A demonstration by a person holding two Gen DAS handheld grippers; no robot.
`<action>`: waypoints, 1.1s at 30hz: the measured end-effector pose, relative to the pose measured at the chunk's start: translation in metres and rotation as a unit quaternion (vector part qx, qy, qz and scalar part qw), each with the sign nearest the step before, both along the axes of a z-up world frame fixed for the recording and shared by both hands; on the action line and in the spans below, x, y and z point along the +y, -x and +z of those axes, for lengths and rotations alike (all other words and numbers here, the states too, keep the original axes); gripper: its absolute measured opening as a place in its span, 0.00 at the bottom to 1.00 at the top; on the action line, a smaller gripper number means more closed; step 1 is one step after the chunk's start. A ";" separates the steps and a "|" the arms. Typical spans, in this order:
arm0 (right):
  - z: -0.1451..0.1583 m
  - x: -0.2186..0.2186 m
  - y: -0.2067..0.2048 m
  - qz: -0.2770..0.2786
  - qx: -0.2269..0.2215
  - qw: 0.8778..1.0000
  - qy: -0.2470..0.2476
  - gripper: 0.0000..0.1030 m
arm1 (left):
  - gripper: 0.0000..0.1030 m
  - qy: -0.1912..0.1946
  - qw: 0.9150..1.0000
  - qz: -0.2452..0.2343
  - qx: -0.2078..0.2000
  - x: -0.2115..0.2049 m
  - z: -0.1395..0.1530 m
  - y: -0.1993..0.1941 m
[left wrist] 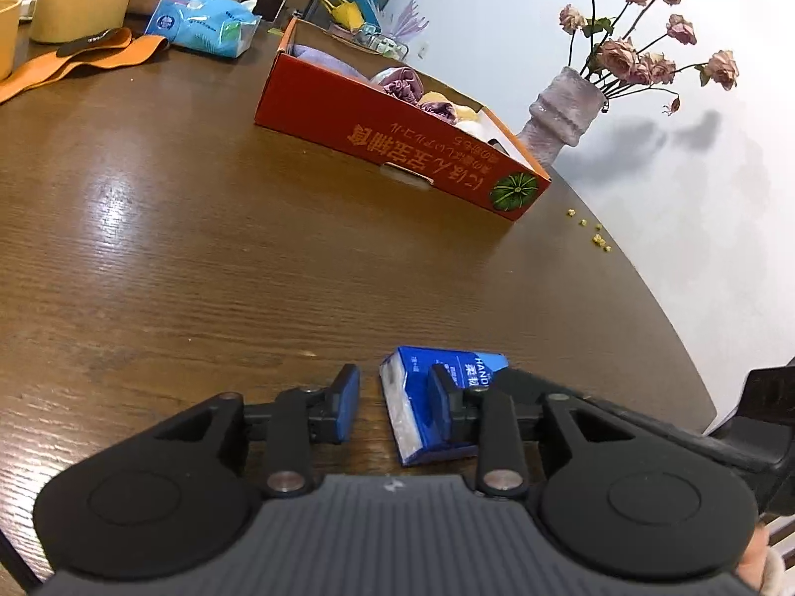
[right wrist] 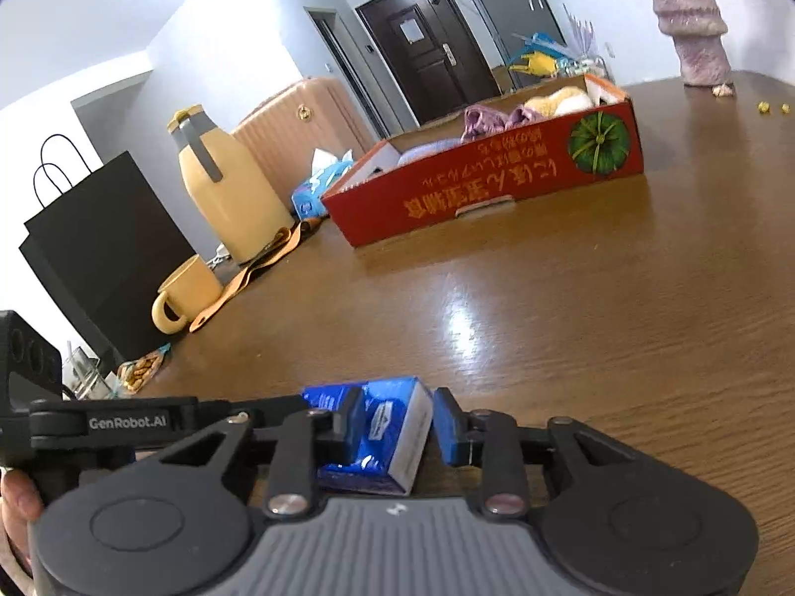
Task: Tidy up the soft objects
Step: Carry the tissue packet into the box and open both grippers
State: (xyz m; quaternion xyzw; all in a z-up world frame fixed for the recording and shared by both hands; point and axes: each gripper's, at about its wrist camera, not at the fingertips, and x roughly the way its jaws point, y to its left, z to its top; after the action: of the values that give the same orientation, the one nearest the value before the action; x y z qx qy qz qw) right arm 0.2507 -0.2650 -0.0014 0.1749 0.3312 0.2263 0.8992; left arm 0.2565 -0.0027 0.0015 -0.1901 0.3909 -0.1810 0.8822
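Blue tissue pack (right wrist: 377, 434) lies flat on the table (right wrist: 571, 323), long axis pointing away toward the box (right wrist: 492, 188). Right gripper (right wrist: 397, 424) straddles it, jaws apart; left gripper (left wrist: 395, 400) also apart, beside it.

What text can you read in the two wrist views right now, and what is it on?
"GenRobot.AI": on the left gripper's black arm, seen in the right wrist view.
"HAND", cut off: on the blue tissue pack.
Red box: large yellow characters, upside down, not readable.
Blue tissue bag: print too blurred.

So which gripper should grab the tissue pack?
Probably right: the right gripper already has the tissue pack between its open fingers. The left gripper sits off-centre, one finger on top of the pack.
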 end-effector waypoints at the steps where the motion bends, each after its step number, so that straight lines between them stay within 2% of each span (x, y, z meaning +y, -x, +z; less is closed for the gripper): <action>1: -0.003 0.001 -0.001 0.000 0.004 1.000 -0.003 0.30 | 0.29 0.000 1.000 -0.003 -0.001 0.000 0.000 0.001; 5: -0.008 -0.001 -0.002 -0.001 0.008 1.000 -0.014 0.31 | 0.29 -0.001 1.000 -0.011 -0.001 -0.005 -0.002 0.000; 6: -0.008 0.000 -0.002 0.001 0.008 1.000 -0.013 0.29 | 0.29 -0.001 1.000 -0.012 -0.001 -0.006 -0.003 0.000; 11: -0.007 0.005 0.001 0.002 -0.003 1.000 0.002 0.28 | 0.29 0.001 1.000 -0.020 -0.004 -0.010 -0.006 -0.001; 15: -0.009 0.003 -0.001 0.002 -0.001 1.000 -0.011 0.28 | 0.28 0.013 1.000 -0.026 -0.003 -0.008 -0.009 -0.002; 18: -0.007 0.002 -0.005 0.000 0.000 1.000 -0.013 0.23 | 0.26 0.026 0.999 -0.018 0.007 -0.004 -0.008 -0.008; 21: 0.006 0.005 -0.014 -0.001 -0.019 1.000 -0.001 0.23 | 0.26 0.020 0.999 -0.018 -0.020 -0.006 0.006 -0.019; 25: 0.046 0.010 -0.058 0.003 -0.077 0.997 0.020 0.23 | 0.26 0.039 0.997 -0.029 -0.056 0.001 0.040 -0.076; 28: 0.077 0.014 -0.122 0.012 -0.107 0.994 0.019 0.23 | 0.26 0.020 0.995 -0.028 -0.094 0.007 0.074 -0.142; 30: 0.093 0.019 -0.179 0.014 -0.104 0.994 0.007 0.22 | 0.26 0.001 0.995 -0.023 -0.102 0.011 0.088 -0.189; 33: 0.102 0.031 -0.264 0.014 -0.077 0.997 -0.001 0.22 | 0.26 -0.029 0.996 -0.012 -0.080 0.016 0.096 -0.267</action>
State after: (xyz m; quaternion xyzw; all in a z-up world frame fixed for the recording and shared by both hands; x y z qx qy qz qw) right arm 0.5143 -0.2340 0.1011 0.1532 0.2631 0.2515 0.9187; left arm 0.5237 0.0131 0.0979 -0.1450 0.3268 -0.1952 0.9133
